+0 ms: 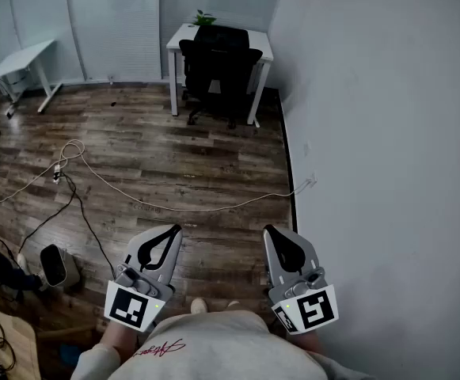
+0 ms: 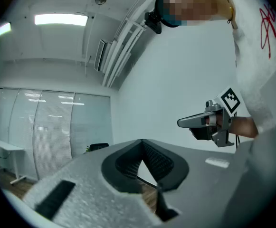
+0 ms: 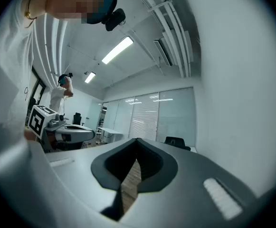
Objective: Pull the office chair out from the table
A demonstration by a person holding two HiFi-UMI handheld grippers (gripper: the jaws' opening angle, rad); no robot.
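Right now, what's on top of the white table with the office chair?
On the white table, a small green plant sits near the back. The black office chair hides most of the top.

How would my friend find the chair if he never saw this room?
Follow the long white wall to the far corner, where a small white table stands. The black office chair is pushed in under it. The other white desk, at the left, has no chair.
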